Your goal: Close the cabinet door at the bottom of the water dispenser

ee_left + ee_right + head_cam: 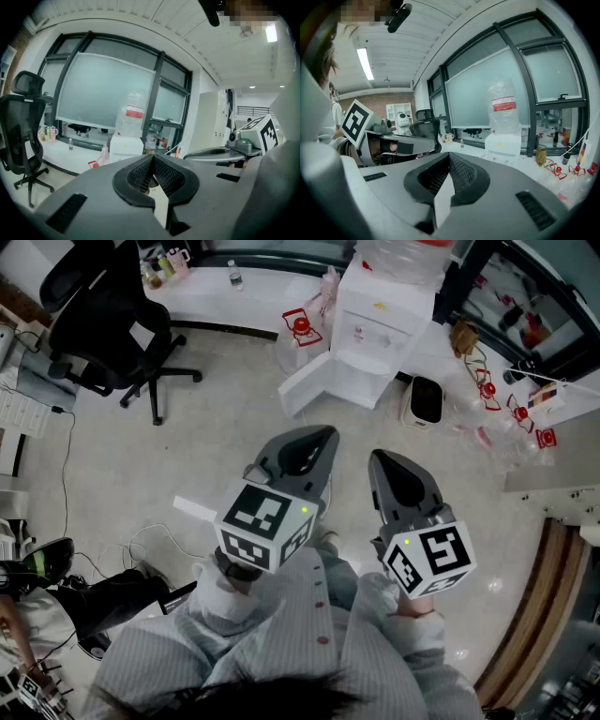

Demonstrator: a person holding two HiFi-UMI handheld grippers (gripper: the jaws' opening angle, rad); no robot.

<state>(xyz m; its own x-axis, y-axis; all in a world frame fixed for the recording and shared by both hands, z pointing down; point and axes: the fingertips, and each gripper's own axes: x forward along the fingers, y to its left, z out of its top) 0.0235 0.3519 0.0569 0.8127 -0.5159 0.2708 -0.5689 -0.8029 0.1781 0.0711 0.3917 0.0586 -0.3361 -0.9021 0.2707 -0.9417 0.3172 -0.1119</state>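
The white water dispenser (384, 324) stands on the floor at the top middle of the head view, with a clear bottle on top. Its bottom cabinet door (305, 385) is swung open to the left. Both grippers are held side by side well short of it, pointing toward it. My left gripper (323, 435) is shut and empty. My right gripper (378, 457) is also shut with nothing in it. The dispenser (126, 145) shows far beyond the closed jaws in the left gripper view, and the dispenser (504, 145) with its bottle (502, 105) shows likewise in the right gripper view.
A black office chair (112, 329) stands at the upper left. A small black-and-white appliance (425, 399) sits right of the dispenser. Red clips (302, 326) and cables lie around it. A white ledge (234, 292) runs along the window. Bare floor lies between me and the dispenser.
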